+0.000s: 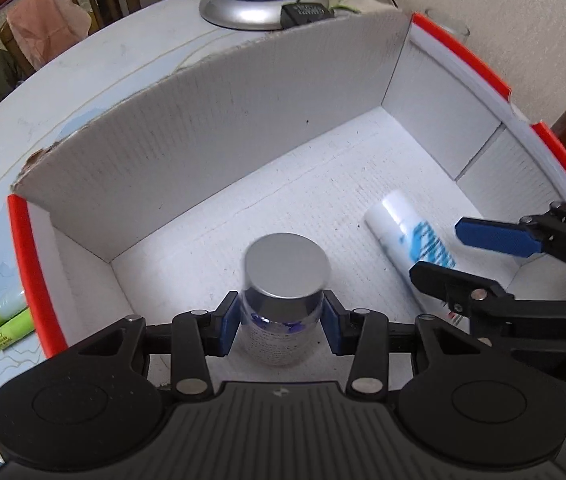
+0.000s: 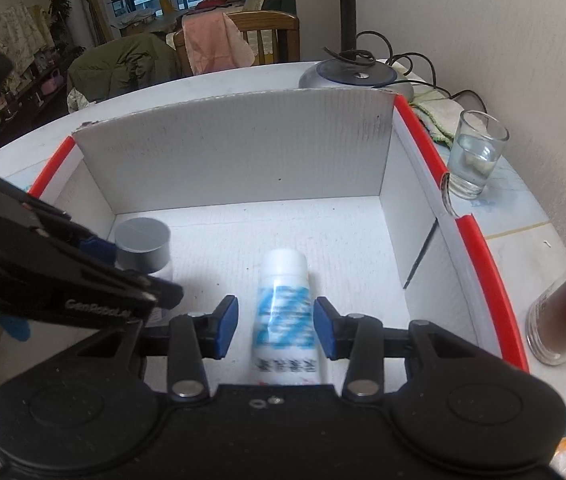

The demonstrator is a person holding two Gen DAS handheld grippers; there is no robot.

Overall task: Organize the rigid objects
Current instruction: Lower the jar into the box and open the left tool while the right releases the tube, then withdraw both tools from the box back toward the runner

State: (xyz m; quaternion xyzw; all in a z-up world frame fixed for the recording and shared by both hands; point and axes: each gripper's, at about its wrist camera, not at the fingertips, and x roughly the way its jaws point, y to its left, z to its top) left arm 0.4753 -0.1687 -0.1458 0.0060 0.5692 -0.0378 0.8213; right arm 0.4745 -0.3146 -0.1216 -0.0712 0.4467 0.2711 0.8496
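Inside the white cardboard box (image 1: 211,128) on the counter (image 1: 83,80), the left claw (image 1: 281,320) grips a small jar (image 1: 283,304) with a grey lid, pads pressed to its sides. The right claw (image 2: 276,326) straddles a white and blue tube (image 2: 285,312) lying on the box floor; whether its pads touch the tube is unclear.

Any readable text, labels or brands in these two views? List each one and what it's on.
"GenRoboAI", roughly; last letters unsure: on the left gripper arm, right wrist view.
White tube in the cardboard box: blue logo and a row of dark characters, too blurred to read.
Silver-capped jar: fine print on its side, too small to read.
Two green tubes beside the box: small print, unreadable.
Nothing else legible.
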